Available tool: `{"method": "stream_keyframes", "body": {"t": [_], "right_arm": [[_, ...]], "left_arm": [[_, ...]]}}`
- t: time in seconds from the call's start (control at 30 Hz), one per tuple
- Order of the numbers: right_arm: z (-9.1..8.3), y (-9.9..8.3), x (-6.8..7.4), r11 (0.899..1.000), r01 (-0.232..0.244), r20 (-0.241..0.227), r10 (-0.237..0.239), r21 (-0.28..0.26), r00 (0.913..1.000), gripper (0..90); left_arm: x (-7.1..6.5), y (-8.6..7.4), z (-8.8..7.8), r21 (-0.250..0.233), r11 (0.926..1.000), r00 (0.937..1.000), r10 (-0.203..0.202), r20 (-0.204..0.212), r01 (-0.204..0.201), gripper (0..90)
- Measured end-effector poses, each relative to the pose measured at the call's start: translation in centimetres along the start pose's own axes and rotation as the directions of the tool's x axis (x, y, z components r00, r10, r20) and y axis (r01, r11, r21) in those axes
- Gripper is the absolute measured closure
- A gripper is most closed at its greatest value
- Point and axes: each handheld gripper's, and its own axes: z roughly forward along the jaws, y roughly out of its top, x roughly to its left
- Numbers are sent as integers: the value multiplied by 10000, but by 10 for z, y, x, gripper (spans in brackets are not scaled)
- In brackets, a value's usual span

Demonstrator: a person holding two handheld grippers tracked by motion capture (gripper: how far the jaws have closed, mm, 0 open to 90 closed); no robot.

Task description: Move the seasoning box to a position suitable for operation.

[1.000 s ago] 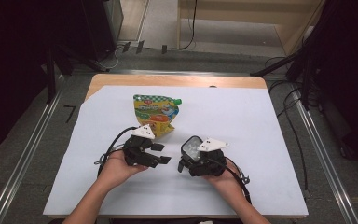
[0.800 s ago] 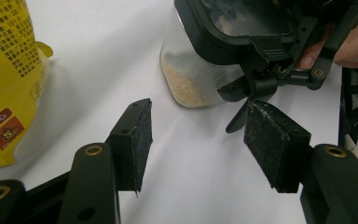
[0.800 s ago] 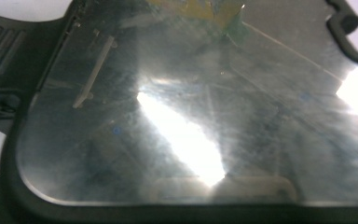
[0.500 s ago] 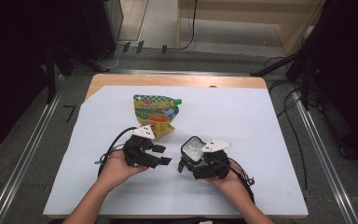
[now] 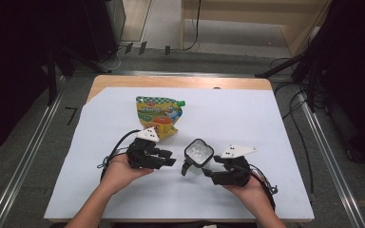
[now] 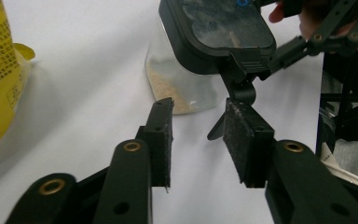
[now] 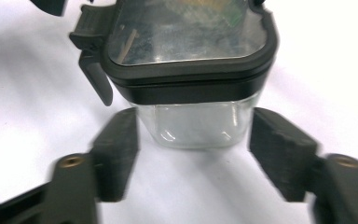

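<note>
Wooden table under white sheet. On sheet: pouch just beyond left gripper; jar between right gripper's jaws.

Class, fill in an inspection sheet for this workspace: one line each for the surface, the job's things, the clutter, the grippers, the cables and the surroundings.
Surface: white sheet over a wooden table.
Job's things: clear jar with a black latch lid, upright, a little sandy powder at its bottom; yellow-green pouch lying flat beyond the left gripper.
Clutter: nothing seen.
Grippers: left gripper has just been closing, nothing between its jaws, pointing at the jar's latch; right gripper has just been closing around the jar's glass body, pads not yet pressing.
Cables: black cable loops from the left gripper; more lie on the floor.
Surroundings: grey floor, metal rails, dark equipment either side.
</note>
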Motion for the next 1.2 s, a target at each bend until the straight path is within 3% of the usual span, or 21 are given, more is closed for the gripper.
{"method": "stream_keyframes", "body": {"t": [0.23,0.33,0.43,0.67,0.73,0.87,0.97,1.2], "right_arm": [[-14,2,-8,9996,-87,27,88,-265,10000,634],[-18,3,-11,9997,-38,61,40,-231,10000,798],[-20,3,-12,9999,-68,42,69,-138,10000,900],[-18,5,-9,9996,-238,177,241,-179,9996,900],[-16,5,-8,9998,-122,200,125,-181,9997,900],[-12,7,-5,10000,-25,270,27,-57,9996,900],[-10,7,-7,10000,-96,247,96,-7,9996,900],[-10,7,-9,9997,-241,406,245,-102,9989,900]], "left_arm": [[-4,5,5,161,9991,9991,377,193,-380,900],[-4,6,13,365,9983,9977,438,520,-457,900],[-4,6,20,628,9969,9974,443,567,-478,900],[-7,8,31,648,9965,9966,477,672,-520,900],[-9,8,32,696,9958,9972,566,495,-600,900],[-9,7,34,621,9969,9975,456,534,-489,900],[-12,7,35,663,9961,9979,561,321,-581,900],[-14,8,38,519,9974,9983,475,348,-493,900]]}}
